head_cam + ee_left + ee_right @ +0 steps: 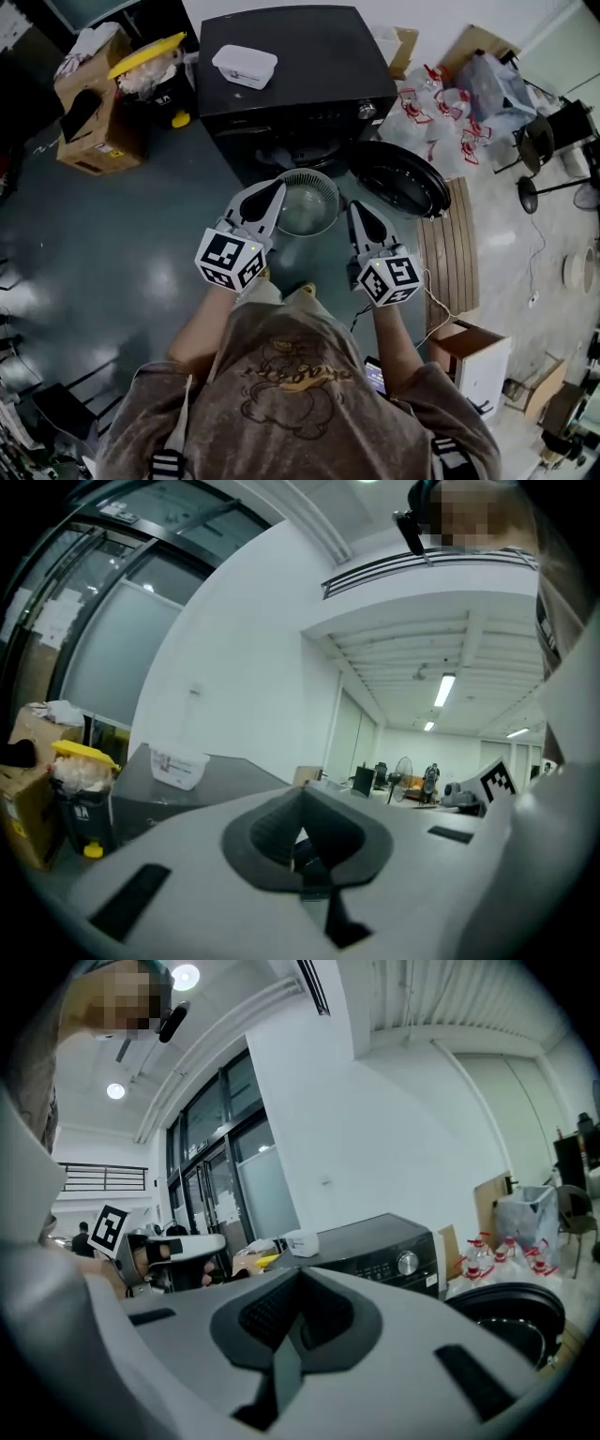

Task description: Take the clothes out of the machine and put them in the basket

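Since the black washing machine (300, 66) is loaded from the front, its round door (398, 178) is swung wide to the right so that the dark drum mouth is left clear. The pale round basket (323, 180) is set on the floor just before that mouth, presumably so that laundry can be dropped straight in. No clothes are seen in any view; the basket looks empty, so they are judged to lie inside the drum. The left gripper (275, 187) and the right gripper (357, 208) are held side by side above the basket, aimed at the machine, both clenched on nothing. A small white container (245, 66) is parked on the machine's top.
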The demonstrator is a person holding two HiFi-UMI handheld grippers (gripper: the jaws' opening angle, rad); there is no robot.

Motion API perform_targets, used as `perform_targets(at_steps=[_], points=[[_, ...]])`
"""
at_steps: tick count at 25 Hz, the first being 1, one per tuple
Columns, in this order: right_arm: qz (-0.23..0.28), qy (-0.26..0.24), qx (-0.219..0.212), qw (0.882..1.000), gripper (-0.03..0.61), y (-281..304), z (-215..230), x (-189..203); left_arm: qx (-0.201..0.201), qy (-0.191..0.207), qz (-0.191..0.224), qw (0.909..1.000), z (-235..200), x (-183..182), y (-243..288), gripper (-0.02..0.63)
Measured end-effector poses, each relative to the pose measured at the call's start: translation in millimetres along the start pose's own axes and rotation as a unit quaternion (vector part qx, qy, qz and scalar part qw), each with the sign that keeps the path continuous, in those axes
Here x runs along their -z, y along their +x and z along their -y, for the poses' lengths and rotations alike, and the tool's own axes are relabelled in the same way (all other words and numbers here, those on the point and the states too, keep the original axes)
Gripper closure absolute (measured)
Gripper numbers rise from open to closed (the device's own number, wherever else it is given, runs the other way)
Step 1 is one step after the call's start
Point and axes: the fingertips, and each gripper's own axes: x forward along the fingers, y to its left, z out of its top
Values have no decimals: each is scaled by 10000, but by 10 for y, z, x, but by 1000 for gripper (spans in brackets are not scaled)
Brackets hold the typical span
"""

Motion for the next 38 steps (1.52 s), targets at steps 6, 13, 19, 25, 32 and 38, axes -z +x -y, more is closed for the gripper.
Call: perform_targets(at_steps=[6,13,19,25,32,38], points=[[-161,-84,-173,9997,581,286,284,194,-92,-37,-20,9999,-195,230,319,607],[-163,-157,-45,9997,581,925,820,746,78,-93,-74,9999,-688,983,913,607],[-114,-164,-85,9998,581,1651,1164,1573,179,7,-54,9998,-1307,1887,1387,607],[72,-234,-140,9996,581,2230,1561,2302,297,146,55,9994,-1722,2767,1866,607],[269,-296,-233,9989,581,2708,1997,3052,281,314,274,9987,-2039,3513,2274,607],[467,-426,-277,9976,581,2787,2187,3461,337,470,301,9979,-2078,3987,2425,607]])
